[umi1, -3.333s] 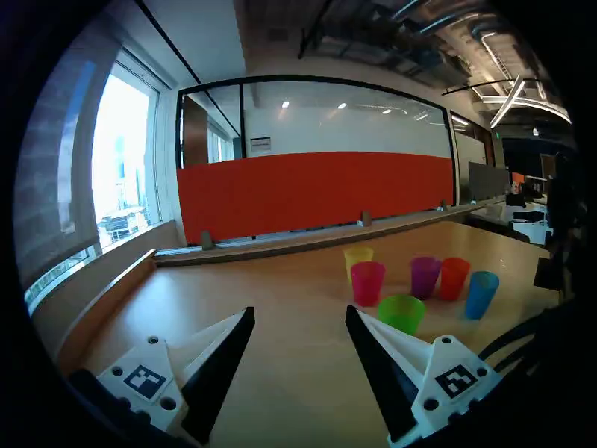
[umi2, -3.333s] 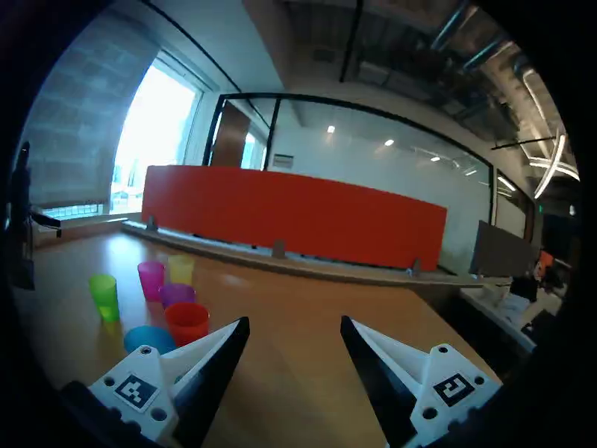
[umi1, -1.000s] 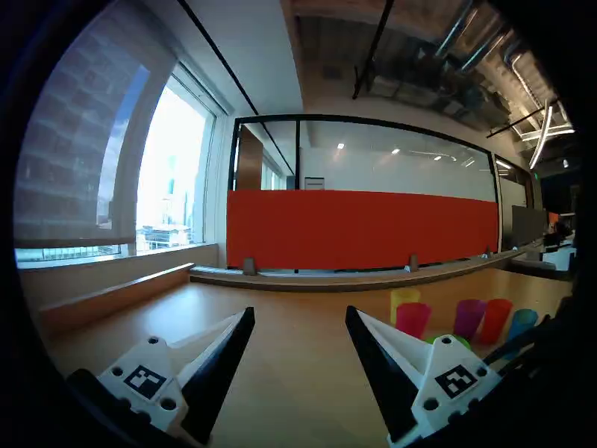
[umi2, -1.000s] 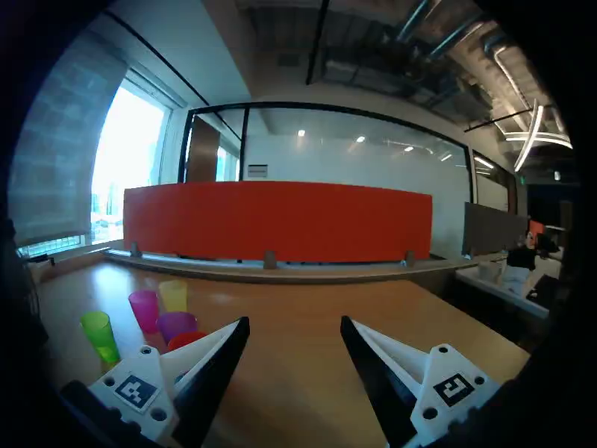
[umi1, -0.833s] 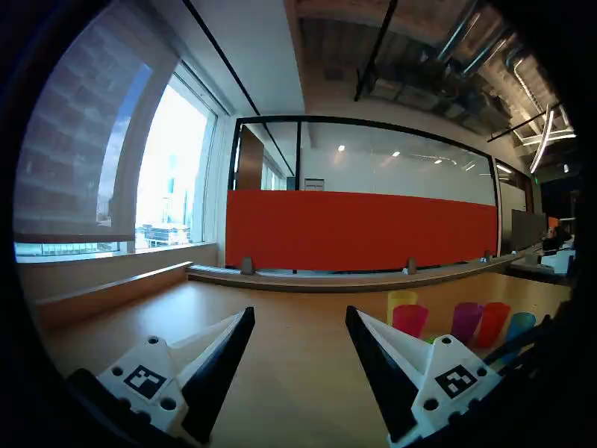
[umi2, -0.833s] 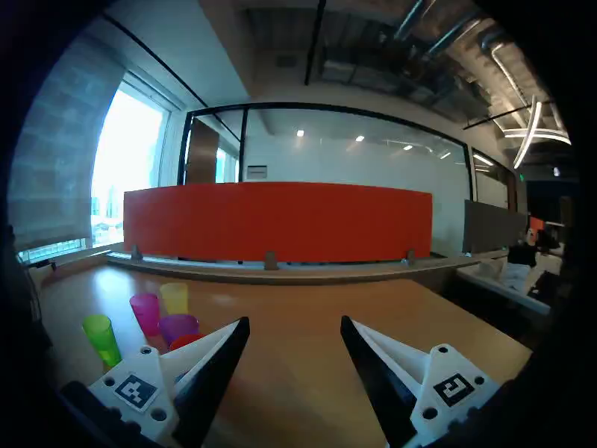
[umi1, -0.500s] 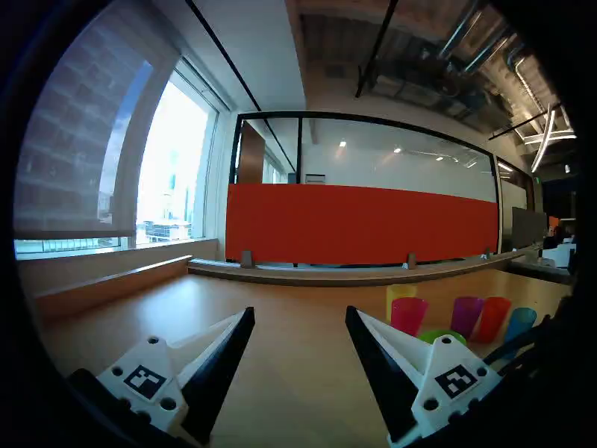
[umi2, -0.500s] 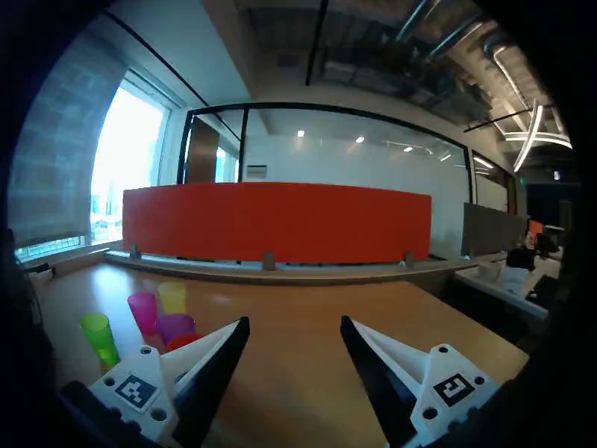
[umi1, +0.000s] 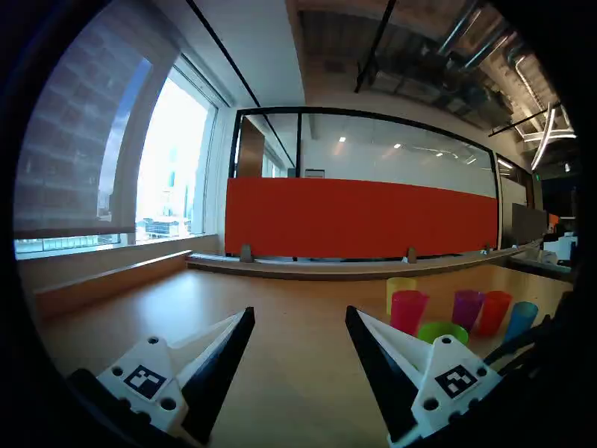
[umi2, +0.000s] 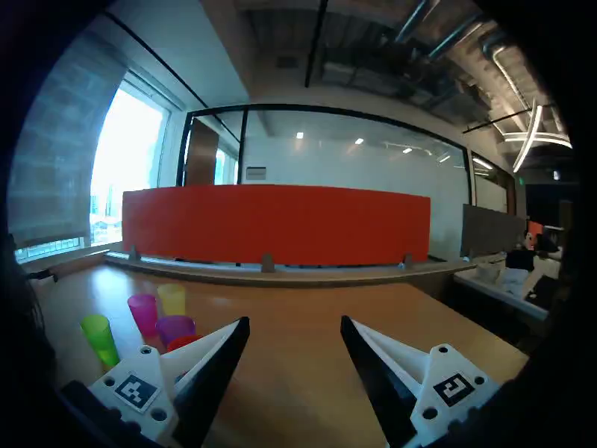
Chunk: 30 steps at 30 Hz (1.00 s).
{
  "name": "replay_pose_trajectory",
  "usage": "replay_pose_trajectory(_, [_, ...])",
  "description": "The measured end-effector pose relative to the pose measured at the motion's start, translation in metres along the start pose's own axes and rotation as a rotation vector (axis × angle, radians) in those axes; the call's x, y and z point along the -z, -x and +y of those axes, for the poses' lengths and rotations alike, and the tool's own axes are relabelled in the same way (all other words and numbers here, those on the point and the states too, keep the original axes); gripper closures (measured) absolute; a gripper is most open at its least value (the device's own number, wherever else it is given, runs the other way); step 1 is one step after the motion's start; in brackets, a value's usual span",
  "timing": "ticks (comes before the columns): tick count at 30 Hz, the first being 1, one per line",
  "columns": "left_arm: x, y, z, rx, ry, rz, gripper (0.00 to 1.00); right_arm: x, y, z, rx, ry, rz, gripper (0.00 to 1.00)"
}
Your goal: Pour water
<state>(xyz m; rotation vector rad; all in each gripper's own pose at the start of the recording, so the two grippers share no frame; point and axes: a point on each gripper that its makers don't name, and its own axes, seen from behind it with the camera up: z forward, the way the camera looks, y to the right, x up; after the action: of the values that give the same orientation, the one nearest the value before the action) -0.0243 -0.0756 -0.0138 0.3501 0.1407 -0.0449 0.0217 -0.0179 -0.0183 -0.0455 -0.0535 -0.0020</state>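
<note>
Several coloured plastic cups stand together on the wooden table (umi1: 298, 313). In the left gripper view they sit to the right of my fingers: yellow cup (umi1: 401, 287), pink cup (umi1: 408, 311), green cup (umi1: 442, 332), purple cup (umi1: 467, 308), orange cup (umi1: 493, 311) and blue cup (umi1: 522, 319). My left gripper (umi1: 298, 319) is open with nothing between its fingers. In the right gripper view the cups sit at lower left: green cup (umi2: 99, 337), pink cup (umi2: 143, 313), yellow cup (umi2: 172, 299), purple cup (umi2: 175, 328) and orange cup (umi2: 181, 343), partly hidden behind a finger. My right gripper (umi2: 295, 321) is open and holds nothing.
A red partition (umi1: 358, 219) with glass above runs along the table's far edge. Windows (umi1: 168, 183) and a low ledge (umi1: 104, 280) line the left side. Desks and office gear (umi2: 515, 280) lie beyond the table at the right.
Both grippers sank from looking down at the table to almost level with it. In the last second the left view tilted slightly, showing more of the green cup; the right view barely shifted.
</note>
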Motion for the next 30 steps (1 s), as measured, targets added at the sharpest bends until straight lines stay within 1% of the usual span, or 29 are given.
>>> replay_pose_trajectory(3, [0.0002, 0.0034, -0.0004, -0.003, -0.002, -0.008, 0.1, 0.0003, -0.0013, 0.0007, 0.002, 0.001, 0.002, 0.06])
replay_pose_trajectory(14, [0.0001, 0.006, 0.0035, -0.04, -0.001, -0.01, 0.1, 0.0024, -0.0038, 0.0024, 0.005, 0.003, 0.005, 0.06])
replay_pose_trajectory(23, [0.0001, 0.0057, 0.0042, -0.042, -0.001, -0.01, 0.1, 0.0067, -0.0086, 0.0039, 0.006, 0.003, 0.01, 0.06])
replay_pose_trajectory(30, [-0.0002, 0.0059, 0.0045, -0.044, -0.001, -0.009, 0.1, 0.0089, -0.0099, 0.0029, 0.027, -0.001, 0.021, 0.06])
